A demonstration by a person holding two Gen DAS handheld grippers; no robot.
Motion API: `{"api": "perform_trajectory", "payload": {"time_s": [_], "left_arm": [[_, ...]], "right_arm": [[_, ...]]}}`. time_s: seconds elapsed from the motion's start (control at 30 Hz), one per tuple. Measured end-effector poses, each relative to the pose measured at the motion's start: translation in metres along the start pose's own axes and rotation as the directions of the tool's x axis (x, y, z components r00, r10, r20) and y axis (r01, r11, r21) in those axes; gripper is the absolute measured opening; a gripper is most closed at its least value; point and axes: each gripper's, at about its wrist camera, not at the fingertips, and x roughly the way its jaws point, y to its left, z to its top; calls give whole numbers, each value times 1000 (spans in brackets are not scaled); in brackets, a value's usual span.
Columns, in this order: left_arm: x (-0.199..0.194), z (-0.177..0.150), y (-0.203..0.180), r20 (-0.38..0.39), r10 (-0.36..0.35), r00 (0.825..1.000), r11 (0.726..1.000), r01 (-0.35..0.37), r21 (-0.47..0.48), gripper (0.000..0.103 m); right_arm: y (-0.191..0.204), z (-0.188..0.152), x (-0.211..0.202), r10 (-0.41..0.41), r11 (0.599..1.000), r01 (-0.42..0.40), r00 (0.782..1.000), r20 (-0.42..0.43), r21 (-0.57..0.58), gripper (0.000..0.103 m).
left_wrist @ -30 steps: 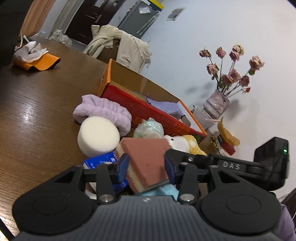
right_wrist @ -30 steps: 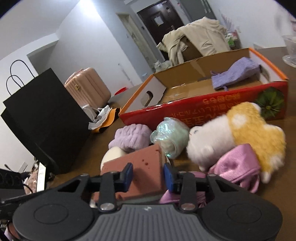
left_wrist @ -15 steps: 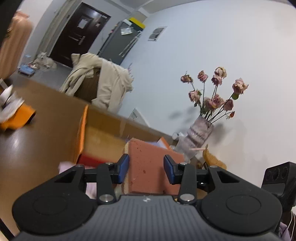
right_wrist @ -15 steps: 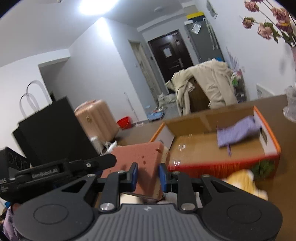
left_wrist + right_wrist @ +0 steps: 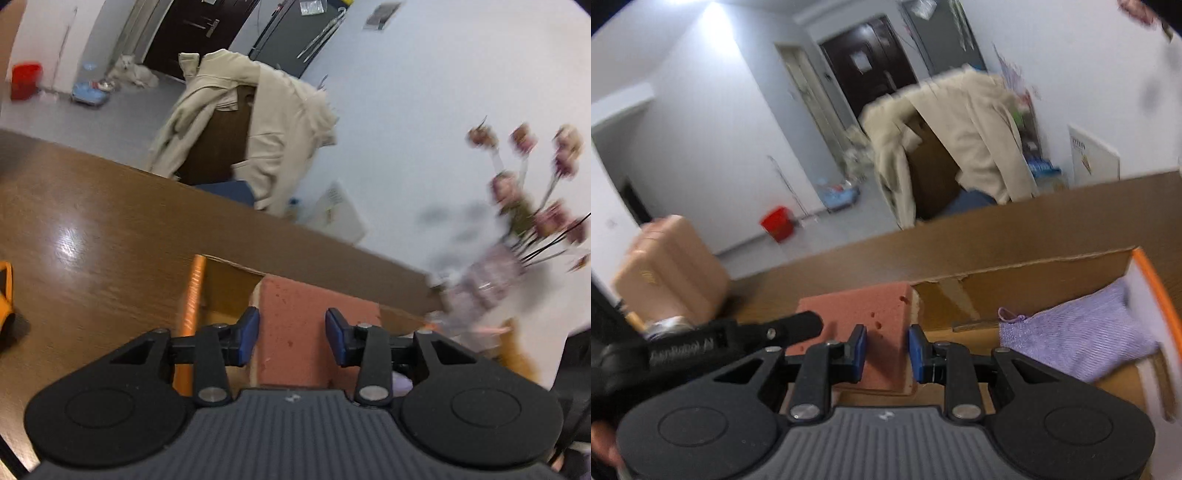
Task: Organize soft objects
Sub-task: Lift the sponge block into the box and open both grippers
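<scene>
Carrying the sponge over the box with both grippers

I'm hovering over the brown table [image 5: 92, 236], right above the open cardboard box [image 5: 1027, 273] with the orange rim, where a purple cloth [image 5: 1078, 339] is already lying at the right end. I'm holding the pink sponge [image 5: 295, 332] in the air above the box's left end, my left gripper [image 5: 291, 334] squeezing one side and my right gripper [image 5: 884, 352] pinched narrow on the other. Feels like the drop-off step: next I'm guessing I need to lower it inside the walls and let go with both together so it isn't tipping out.
</scene>
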Motion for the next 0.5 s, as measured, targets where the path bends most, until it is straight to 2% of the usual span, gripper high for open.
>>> {"api": "perform_trajectory", "payload": {"time_s": [0.03,0.13,0.17,0.23,0.3,0.43,0.5], "left_arm": [[6,0,2,0,5,1000,1000,-5,9,49],[5,0,12,14,-8,1000,1000,7,20,49],[0,-1,15,14,-16,1000,999,16,28,49],[-11,-4,14,27,-17,999,998,16,57,49],[-30,-6,9,52,-18,999,994,12,104,49],[-85,-19,-7,134,-36,990,979,8,202,54],[-117,-34,-15,183,-46,982,967,-2,256,57]], "right_arm": [[0,0,14,-17,1000,17,1000,-20,-4,24],[1,-6,48,-65,998,63,994,-89,-28,24],[1,-8,54,-60,998,57,993,-103,-29,25],[3,-10,54,-37,999,34,996,-81,-37,25],[6,-10,43,-61,997,59,996,-58,-45,26],[23,-11,-12,-53,994,55,998,23,-95,29],[36,-18,-55,-46,987,59,995,87,-150,37]]}}
